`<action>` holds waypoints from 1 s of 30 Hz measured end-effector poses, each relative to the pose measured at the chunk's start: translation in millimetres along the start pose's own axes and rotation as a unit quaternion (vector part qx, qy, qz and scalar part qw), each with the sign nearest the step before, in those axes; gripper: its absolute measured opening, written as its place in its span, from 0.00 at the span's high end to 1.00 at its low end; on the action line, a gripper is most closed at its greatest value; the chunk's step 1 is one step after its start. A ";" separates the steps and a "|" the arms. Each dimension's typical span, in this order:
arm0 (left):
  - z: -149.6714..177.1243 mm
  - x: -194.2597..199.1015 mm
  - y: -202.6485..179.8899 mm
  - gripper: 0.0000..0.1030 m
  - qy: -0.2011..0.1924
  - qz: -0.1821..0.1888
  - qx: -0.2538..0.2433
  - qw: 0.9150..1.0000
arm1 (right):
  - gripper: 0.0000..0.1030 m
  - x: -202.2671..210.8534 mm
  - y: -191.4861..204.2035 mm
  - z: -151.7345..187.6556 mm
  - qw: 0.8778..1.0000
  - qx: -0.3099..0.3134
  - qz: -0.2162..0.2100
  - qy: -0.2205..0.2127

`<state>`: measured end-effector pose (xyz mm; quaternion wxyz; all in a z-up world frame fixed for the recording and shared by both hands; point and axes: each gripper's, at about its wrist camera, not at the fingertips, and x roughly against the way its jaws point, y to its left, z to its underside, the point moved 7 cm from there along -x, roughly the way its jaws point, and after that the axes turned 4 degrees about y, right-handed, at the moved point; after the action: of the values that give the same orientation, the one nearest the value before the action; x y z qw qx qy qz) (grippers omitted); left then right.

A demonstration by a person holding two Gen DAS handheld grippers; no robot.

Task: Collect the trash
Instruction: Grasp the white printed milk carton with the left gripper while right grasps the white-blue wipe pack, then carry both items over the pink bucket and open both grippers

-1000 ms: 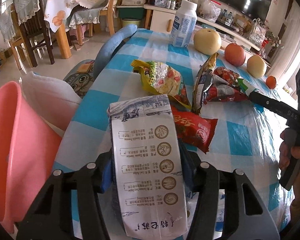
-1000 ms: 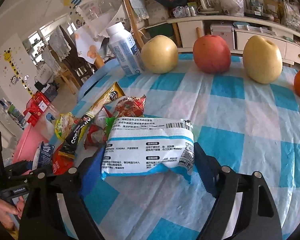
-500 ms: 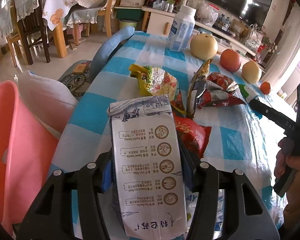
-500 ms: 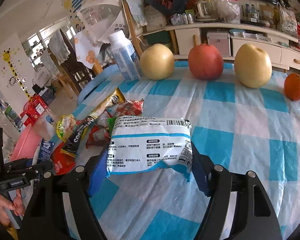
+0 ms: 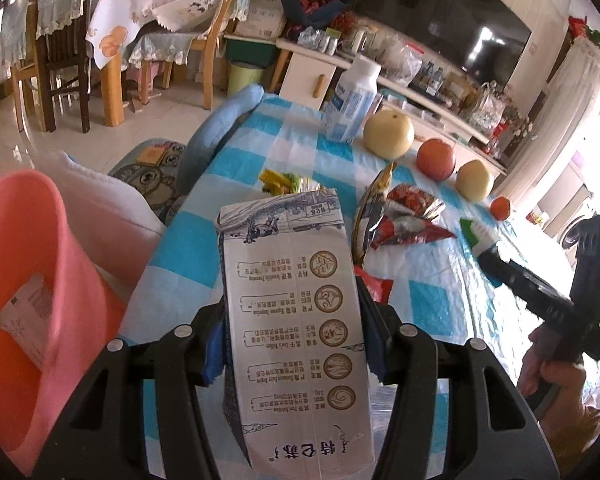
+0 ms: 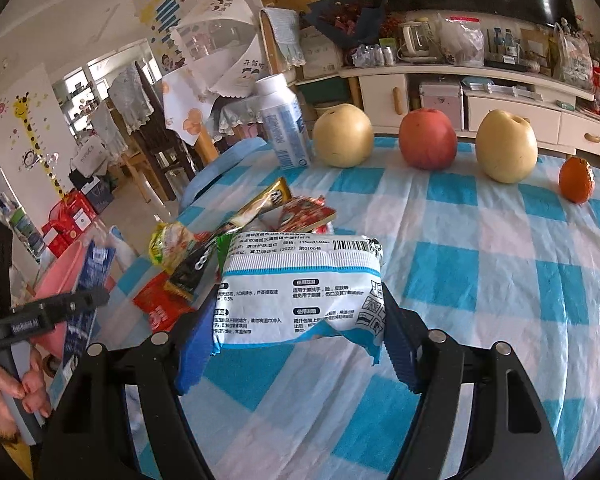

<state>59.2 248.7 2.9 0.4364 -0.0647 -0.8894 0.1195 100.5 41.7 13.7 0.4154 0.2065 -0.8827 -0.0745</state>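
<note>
Left gripper: we had its blue pads clamped on the sides of a white milk carton, held lengthwise.
Pink bin: it stood at our left, a paper scrap inside.
Checked tablecloth: we saw crumpled snack wrappers, a white bottle, pears, an apple, a tangerine.
Right gripper: it carried a white-green packet.

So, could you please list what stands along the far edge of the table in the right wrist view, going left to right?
White plastic bottle with blue label → pale yellow pear → red apple → second yellow pear → small orange tangerine.
</note>
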 end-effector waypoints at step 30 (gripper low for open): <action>-12.8 65.8 29.8 0.46 -0.083 0.032 0.014 0.996 | 0.29 51.4 95.3 46.3 1.000 -0.007 0.005 -0.002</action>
<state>29.5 293.9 52.5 0.3579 -0.0773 -0.9183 0.1508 7.0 104.0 48.9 0.4153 0.1991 -0.8841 -0.0786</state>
